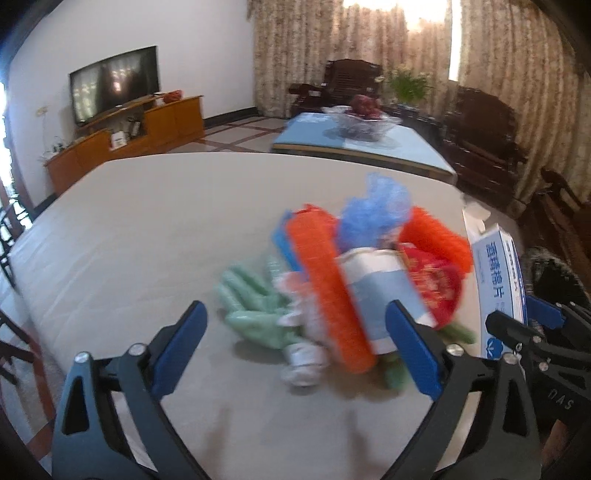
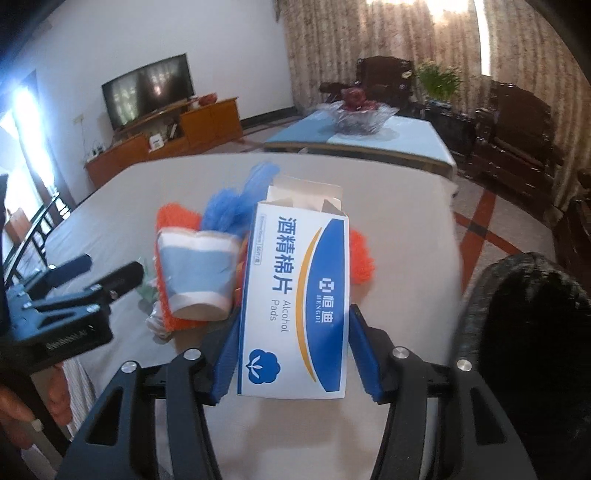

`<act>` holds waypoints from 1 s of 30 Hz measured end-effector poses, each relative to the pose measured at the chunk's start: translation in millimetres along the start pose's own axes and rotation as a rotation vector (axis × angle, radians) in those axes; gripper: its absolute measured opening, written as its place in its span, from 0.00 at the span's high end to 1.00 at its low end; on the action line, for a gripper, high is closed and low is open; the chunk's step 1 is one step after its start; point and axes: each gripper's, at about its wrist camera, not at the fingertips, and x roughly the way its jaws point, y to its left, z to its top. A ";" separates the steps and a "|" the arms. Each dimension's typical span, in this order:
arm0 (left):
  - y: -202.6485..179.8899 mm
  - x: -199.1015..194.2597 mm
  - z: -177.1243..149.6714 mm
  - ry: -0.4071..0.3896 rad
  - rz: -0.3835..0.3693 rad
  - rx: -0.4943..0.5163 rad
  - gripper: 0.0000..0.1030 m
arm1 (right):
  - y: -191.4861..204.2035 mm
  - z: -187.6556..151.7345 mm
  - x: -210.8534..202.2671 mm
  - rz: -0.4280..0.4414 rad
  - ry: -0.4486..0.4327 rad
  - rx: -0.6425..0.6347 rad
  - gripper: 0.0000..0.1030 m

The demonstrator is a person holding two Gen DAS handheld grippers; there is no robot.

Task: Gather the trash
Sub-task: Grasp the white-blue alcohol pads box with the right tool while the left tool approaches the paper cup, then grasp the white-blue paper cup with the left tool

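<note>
I am in a living room with a white wall (image 1: 177, 26). A black TV (image 1: 114, 86) sits on a long orange-brown cabinet (image 1: 147, 136). Bright light comes through the flowery curtains (image 1: 369, 44). Dark wooden chairs (image 1: 480, 144) stand near a low blue table (image 1: 369, 147) with a glass bowl (image 1: 362, 123) on it. The floor (image 1: 236, 133) has tiles with lines.

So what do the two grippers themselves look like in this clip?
Both match. The left gripper and right gripper have black cut-out frames with triangular openings, silver round bolt heads at the joints, and flat blue pads lining the fingers. White lettering runs along the black body of each, too blurred to read. No cables show.
</note>
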 end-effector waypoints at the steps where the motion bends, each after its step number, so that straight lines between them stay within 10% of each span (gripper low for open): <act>1: -5.3 2.1 1.2 0.004 -0.016 0.006 0.21 | -5.6 2.0 -1.7 -0.016 -0.005 -0.005 0.47; 15: -64.7 41.0 0.7 0.058 -0.050 0.079 0.74 | -35.7 -0.9 -2.1 -0.094 0.003 0.001 0.47; 30: -68.2 -19.7 8.0 -0.051 -0.027 0.089 0.82 | -39.9 -4.7 -27.8 -0.098 -0.045 0.026 0.47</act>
